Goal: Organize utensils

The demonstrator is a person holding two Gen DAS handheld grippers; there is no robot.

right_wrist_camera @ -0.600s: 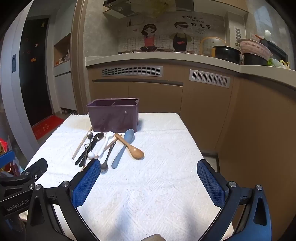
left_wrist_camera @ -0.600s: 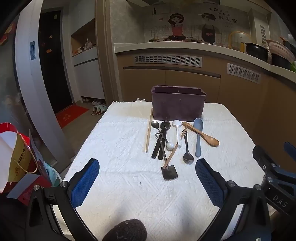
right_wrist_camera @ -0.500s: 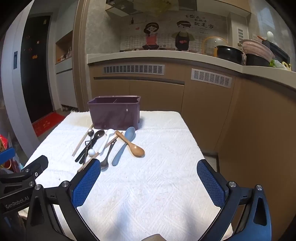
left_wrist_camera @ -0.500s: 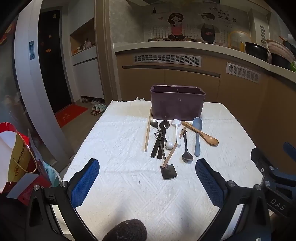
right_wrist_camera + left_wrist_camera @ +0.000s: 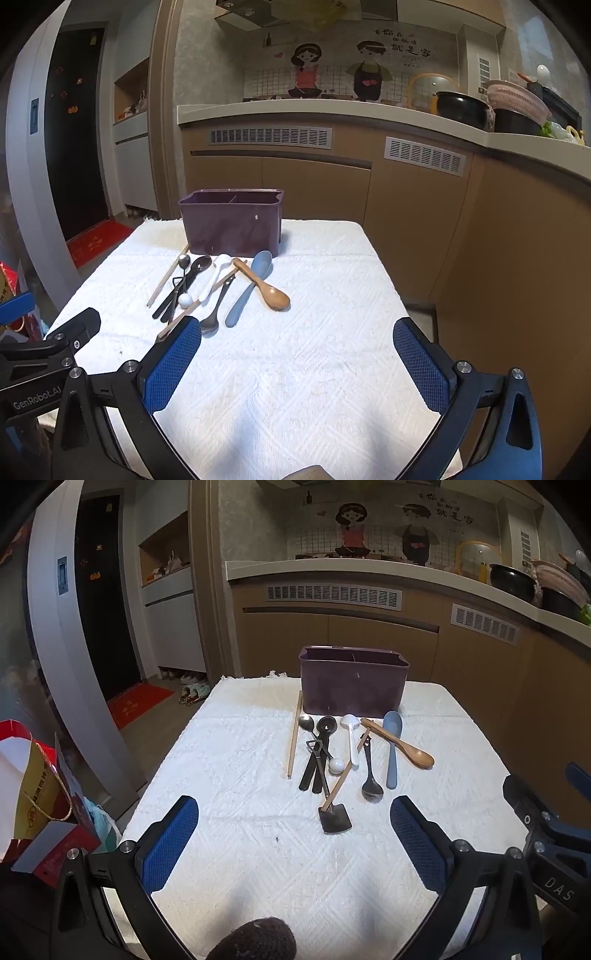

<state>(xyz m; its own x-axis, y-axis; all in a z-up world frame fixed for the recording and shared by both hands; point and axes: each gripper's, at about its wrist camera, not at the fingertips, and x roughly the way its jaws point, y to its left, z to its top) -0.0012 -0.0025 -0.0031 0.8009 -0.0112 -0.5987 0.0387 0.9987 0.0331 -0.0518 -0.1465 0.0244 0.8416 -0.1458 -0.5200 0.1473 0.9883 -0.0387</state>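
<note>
Both pairs of tongs hang over the near part of a bench covered with a white textured cloth (image 5: 236, 760), tilted downward, and both stand wide with nothing between their blue pads. The left tongs (image 5: 294, 834) and the right tongs (image 5: 297, 354) are side by side, each showing at the edge of the other's view.

Ahead of both, at the far end of the bench, stands a dark purple rectangular plastic utensil box (image 5: 352, 686) with a divider inside. The utensils lie in a loose cluster on the cloth just in front of it, between the box and the tongs. From the left tongs' view, a pale wooden chopstick (image 5: 294, 734) lies farthest left. Right of it lie a metal spoon (image 5: 306, 723), a black spoon (image 5: 320, 753) and a white plastic spoon (image 5: 351, 738). Nearest the left tongs lies a small black spatula with a wooden handle (image 5: 334, 818). Just right of it rests a dark metal spoon with its bowl toward the tongs (image 5: 370, 775), then a grey-blue plastic spoon (image 5: 392, 746). A brown wooden spoon (image 5: 402, 746) lies crosswise over the blue one. These lie ahead and left of the right tongs.
</note>
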